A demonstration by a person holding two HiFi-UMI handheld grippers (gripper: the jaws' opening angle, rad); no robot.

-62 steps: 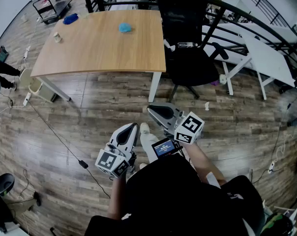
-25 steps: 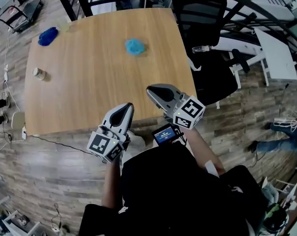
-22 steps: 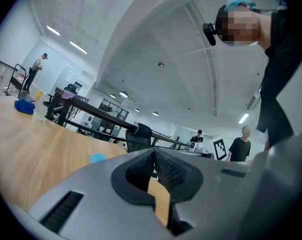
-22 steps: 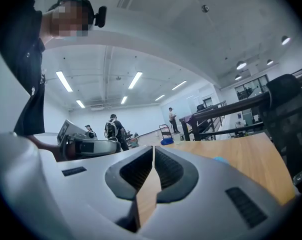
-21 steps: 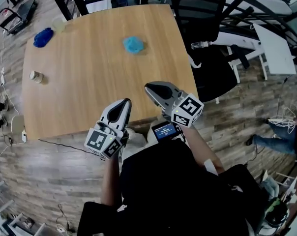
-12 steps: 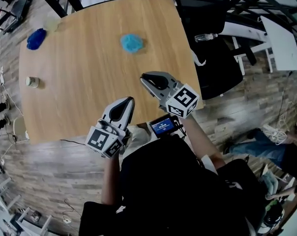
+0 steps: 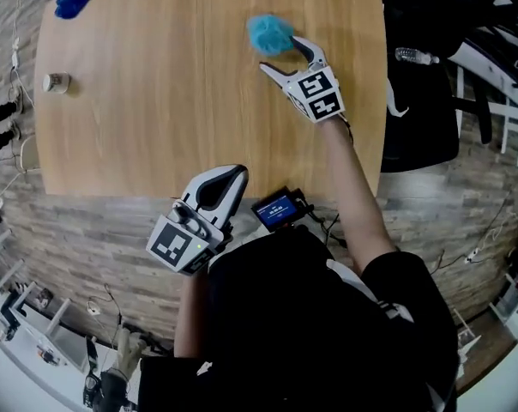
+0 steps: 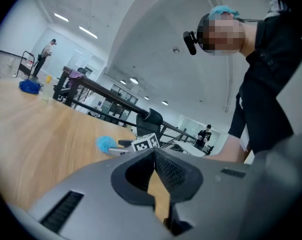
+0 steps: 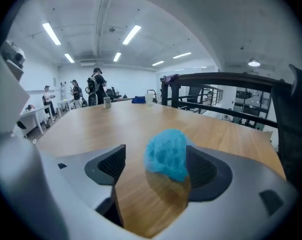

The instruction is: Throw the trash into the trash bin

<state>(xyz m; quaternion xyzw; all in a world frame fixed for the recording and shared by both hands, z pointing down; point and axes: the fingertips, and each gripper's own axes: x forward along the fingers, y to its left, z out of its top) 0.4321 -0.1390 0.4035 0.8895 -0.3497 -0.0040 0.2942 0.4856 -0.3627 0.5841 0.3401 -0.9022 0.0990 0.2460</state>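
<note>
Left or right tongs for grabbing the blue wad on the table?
Right: the right tongs, jaws just opened, straddle the blue wad; left tongs are shut, back at the table edge.

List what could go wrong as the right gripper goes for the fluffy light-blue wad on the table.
1. The right gripper has just been opening its jaws. The fluffy light-blue wad sits between them but close to one of them, off centre, so closing may push it aside or pinch only an edge.
2. The wad looks light and the wooden table looks smooth, so it could slide away from the tips.
</note>
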